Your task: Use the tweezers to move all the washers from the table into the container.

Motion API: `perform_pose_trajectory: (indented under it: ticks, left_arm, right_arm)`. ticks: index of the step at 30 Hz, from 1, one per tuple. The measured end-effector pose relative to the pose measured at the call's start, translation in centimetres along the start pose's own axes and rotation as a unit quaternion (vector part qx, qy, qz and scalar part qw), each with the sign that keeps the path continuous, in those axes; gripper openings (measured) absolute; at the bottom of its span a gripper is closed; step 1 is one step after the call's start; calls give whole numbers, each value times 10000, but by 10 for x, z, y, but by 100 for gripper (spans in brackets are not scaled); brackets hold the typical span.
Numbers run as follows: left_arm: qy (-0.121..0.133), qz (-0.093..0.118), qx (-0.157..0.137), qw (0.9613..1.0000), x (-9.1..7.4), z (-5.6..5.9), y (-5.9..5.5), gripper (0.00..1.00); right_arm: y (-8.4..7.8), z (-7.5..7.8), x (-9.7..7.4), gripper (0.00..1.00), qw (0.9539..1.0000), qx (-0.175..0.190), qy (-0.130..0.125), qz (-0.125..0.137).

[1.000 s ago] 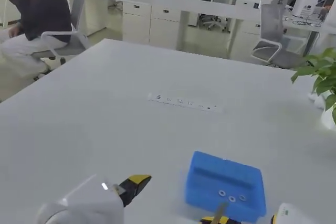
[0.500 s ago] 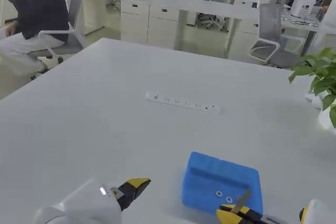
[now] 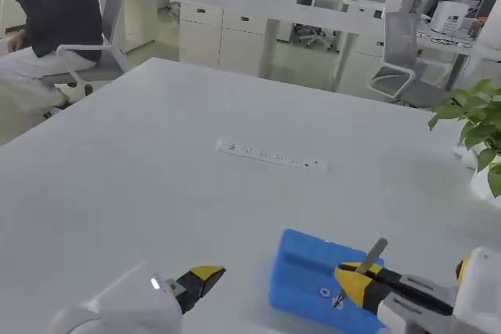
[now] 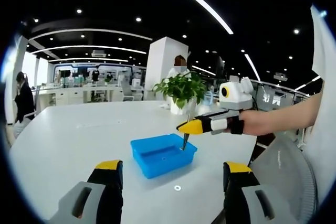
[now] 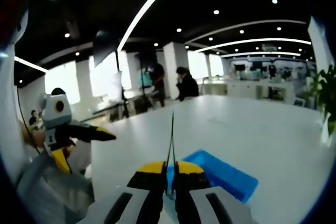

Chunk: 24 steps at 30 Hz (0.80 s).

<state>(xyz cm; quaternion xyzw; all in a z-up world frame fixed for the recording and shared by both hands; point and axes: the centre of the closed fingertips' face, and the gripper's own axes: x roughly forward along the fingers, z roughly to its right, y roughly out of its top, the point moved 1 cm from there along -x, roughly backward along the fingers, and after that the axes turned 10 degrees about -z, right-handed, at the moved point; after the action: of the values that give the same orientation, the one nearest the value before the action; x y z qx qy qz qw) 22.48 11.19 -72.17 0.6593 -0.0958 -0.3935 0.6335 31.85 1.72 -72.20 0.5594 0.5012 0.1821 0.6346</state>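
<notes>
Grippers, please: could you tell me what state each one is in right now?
Left gripper: open, holding nothing.
Right gripper: shut on the tweezers.

The left gripper sits low at the person's left, level, its two jaws spread wide apart. The right gripper is held out from the right in the person's hand, jaws pinched together on the tweezers, whose tips angle downward.
</notes>
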Motion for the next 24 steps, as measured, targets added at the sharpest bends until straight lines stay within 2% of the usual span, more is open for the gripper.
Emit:
perform_pose_trajectory:
  ticks: [6, 14, 24]
  left_arm:
    - [52, 55, -34, 10000, -2, -3, 1, 79]
    - [44, 15, 17, 10000, -2, -2, 0, 78]
    - [58, -25, -2, 10000, -2, -3, -2, 77]
  right_arm:
    - [12, 22, 15, 4, 9996, 244, -102, 11]
    - [4, 46, 42, 4, 9970, 741, -179, -136]
    - [-16, 47, 74, 4, 9951, 804, -196, -546]
